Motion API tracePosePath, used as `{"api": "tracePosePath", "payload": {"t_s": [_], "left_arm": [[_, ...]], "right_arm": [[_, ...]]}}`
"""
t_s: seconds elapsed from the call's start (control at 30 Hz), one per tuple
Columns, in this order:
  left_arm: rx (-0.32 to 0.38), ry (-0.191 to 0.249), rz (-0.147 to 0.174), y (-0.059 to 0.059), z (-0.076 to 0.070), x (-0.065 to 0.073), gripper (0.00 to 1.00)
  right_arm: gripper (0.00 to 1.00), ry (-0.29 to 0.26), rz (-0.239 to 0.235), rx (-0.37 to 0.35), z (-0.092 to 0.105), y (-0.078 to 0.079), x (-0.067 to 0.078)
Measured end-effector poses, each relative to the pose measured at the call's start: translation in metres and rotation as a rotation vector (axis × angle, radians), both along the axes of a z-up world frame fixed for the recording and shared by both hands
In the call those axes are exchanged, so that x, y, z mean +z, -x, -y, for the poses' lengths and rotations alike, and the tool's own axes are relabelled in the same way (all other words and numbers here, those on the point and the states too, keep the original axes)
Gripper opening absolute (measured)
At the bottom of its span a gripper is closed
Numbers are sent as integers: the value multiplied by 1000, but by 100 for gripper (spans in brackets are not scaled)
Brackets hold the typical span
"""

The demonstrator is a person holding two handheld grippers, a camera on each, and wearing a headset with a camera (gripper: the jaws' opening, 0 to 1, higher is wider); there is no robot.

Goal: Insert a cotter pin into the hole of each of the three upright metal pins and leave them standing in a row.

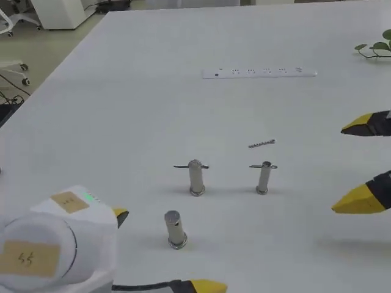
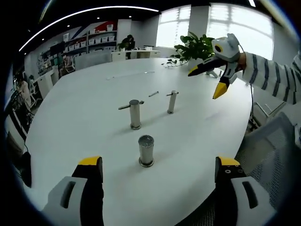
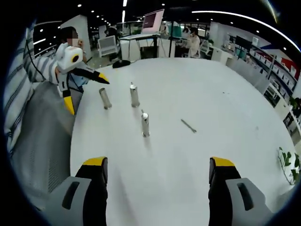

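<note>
Here the left gripper [image 2: 159, 162] and the right gripper [image 3: 156, 162] both gape wide, gripping and touching nothing.

Place: open-plan office
On the bench [image 1: 122, 110]: power strip [image 1: 259, 72]
Beyond the bench: swivel chair [image 1: 13, 23], monitor [image 3: 154, 20], stocked shelves [image 2: 89, 40], potted plant [image 2: 194, 46], big windows [image 2: 225, 23]

White bench [image 1: 122, 91], broad, edge rounded. White power strip [image 1: 259, 72] lies flat on bench, toward far side. Green plant [image 1: 376, 50] at bench's far right edge. Office chair [image 1: 15, 21] and white cabinet [image 1: 61, 12] stand beyond bench's far left corner. Stocked shelves [image 2: 89, 42] behind bench in left gripper view. Monitor [image 3: 154, 20] on desk [image 3: 141, 36] past bench's end in right gripper view.
</note>
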State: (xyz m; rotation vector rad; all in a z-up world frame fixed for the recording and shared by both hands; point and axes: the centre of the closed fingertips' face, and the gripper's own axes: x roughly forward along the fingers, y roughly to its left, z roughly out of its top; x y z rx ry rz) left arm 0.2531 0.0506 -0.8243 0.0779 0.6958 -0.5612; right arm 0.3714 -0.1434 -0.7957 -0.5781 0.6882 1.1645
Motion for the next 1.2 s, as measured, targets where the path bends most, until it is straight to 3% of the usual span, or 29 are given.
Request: {"api": "tracePosePath", "payload": {"t_s": [0.17,0.37,0.5,0.77,0.93,1.03,1.2], "left_arm": [[-22,-32,29,-2,-5,5,99],[-35,-57,19,-5,-11,9,99],[-13,-49,14,-9,-15,11,99],[35,-36,1,-11,-22,12,99],[40,-39,-9,-9,-24,11,99],[79,18,-49,-8,-24,10,99],[76,18,-47,-8,-26,9,99]], "right_arm": [[88,45,13,51,-3,-19,2],[86,91,19,117,-12,-42,-4],[82,115,38,158,-23,-57,-9],[78,143,44,258,-46,-69,-23],[70,156,17,296,-55,-70,-33],[69,185,9,319,-56,-72,-40],[62,220,-30,341,-59,-78,-53]]}}
